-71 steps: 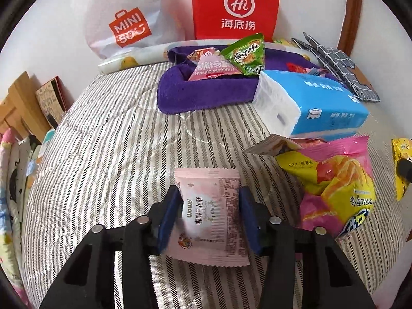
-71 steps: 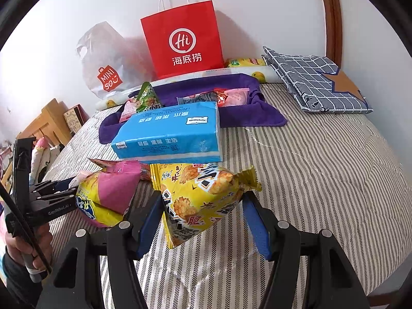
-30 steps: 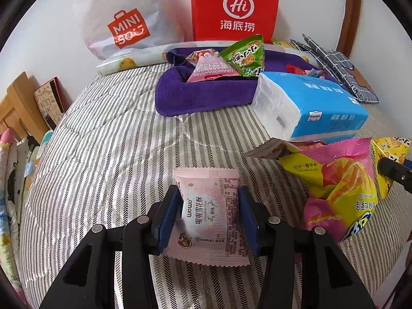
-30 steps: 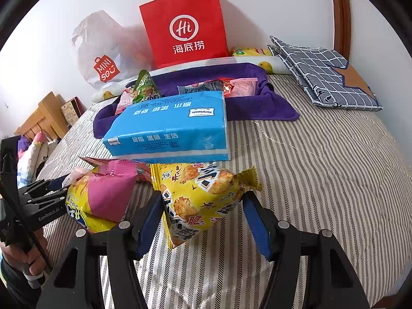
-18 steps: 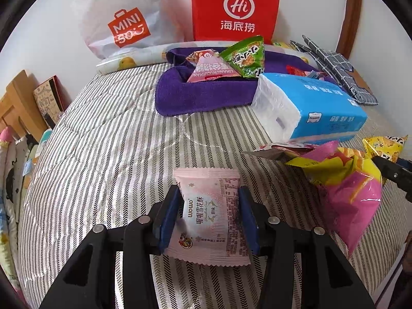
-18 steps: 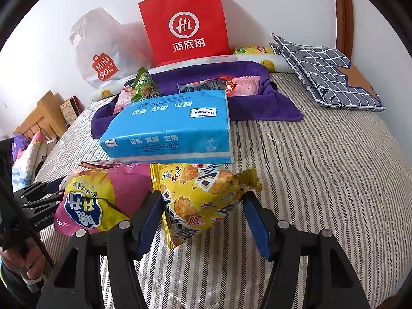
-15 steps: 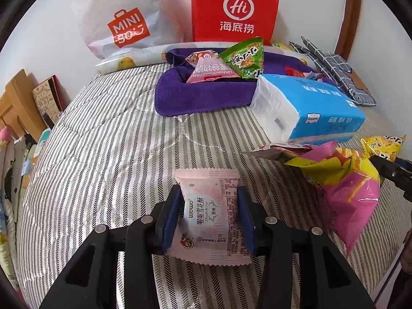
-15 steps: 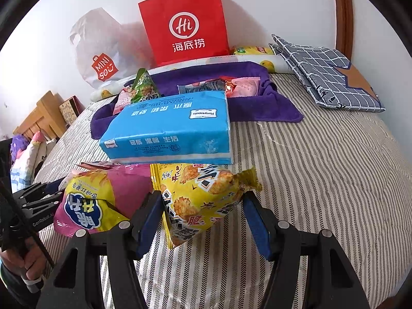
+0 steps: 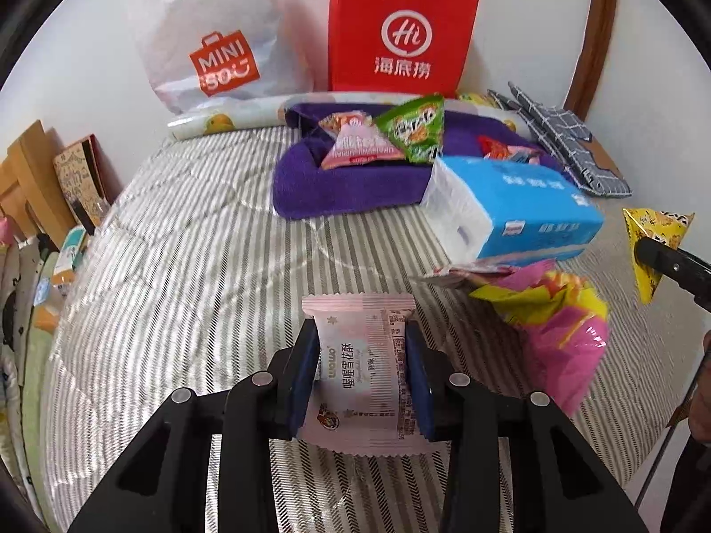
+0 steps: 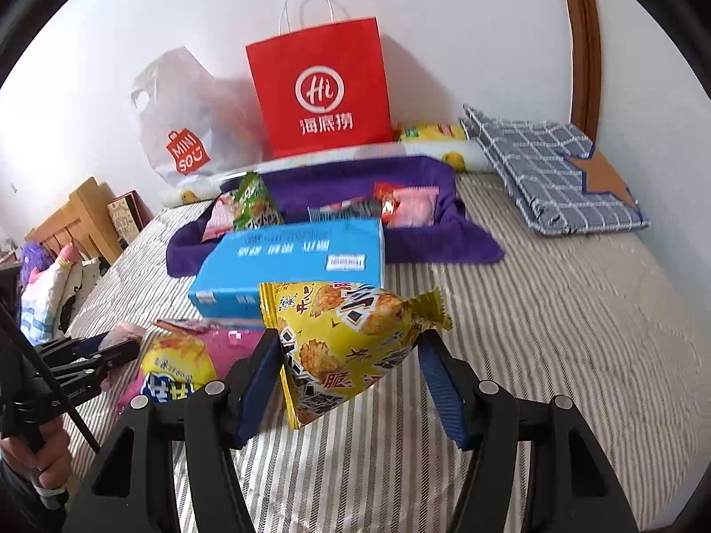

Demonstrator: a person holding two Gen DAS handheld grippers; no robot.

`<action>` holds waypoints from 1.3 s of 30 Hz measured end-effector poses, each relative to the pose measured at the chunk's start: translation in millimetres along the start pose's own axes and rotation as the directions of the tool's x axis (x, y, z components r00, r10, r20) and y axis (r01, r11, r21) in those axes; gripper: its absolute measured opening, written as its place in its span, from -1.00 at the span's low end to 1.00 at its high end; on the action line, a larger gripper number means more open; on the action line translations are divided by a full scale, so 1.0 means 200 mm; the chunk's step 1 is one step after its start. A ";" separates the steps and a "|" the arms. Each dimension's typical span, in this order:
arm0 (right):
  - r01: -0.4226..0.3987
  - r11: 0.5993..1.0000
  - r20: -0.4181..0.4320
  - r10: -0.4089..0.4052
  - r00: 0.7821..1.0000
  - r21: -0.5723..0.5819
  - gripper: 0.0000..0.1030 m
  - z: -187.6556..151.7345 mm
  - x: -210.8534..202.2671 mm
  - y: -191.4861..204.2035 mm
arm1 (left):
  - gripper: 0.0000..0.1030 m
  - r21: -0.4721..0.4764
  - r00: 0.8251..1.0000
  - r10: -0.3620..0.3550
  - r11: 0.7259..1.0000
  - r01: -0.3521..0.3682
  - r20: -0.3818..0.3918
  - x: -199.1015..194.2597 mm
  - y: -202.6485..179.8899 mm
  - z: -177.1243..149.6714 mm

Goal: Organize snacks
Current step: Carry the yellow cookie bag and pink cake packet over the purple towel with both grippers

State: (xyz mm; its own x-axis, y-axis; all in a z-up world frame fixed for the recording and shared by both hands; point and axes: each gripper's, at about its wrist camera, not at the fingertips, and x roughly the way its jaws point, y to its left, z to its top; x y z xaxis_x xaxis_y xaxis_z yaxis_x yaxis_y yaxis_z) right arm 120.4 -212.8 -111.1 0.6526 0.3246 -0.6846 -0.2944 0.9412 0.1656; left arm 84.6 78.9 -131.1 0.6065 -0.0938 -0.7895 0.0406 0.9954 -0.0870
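Left tool [image 9: 362, 371] clamps pink packet [image 9: 362, 355]; right tool [image 10: 351, 377] grips yellow bag [image 10: 346, 346]. Purple towel [image 10: 417, 240] lies at 12 o'clock, beyond blue tissue pack [image 10: 293, 262]; right tool nearer.

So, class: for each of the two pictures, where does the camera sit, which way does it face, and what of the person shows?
Left wrist: on the left gripper, facing the headboard wall over the striped bedspread; its fingers clamp a pink snack packet.
Right wrist: on the right gripper, facing the same wall; it grips a yellow snack bag; the person's hand shows.
Shared: red Hi bag, blue tissue pack, purple towel.
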 end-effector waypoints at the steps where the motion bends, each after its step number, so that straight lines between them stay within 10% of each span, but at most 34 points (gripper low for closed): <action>1: 0.001 1.000 0.006 -0.001 1.000 -0.004 0.18 0.01 0.00 0.00 | -0.27 -0.001 1.000 -0.004 1.000 0.004 0.004 -0.01 0.00 0.01; 39: 0.030 1.000 0.084 -0.030 0.996 0.003 0.18 0.39 0.09 -0.05 | -0.28 -0.064 0.951 -0.295 0.951 0.301 0.090 -0.07 -0.22 0.51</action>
State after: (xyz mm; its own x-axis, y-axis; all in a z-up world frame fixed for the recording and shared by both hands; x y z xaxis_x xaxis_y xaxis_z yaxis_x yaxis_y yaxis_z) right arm 189.8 -208.7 -68.7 0.7175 0.3032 -0.6271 -0.2731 0.9507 0.1472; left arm 155.3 37.9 -54.8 0.6362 -0.3810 -0.6709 0.1708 0.9175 -0.3591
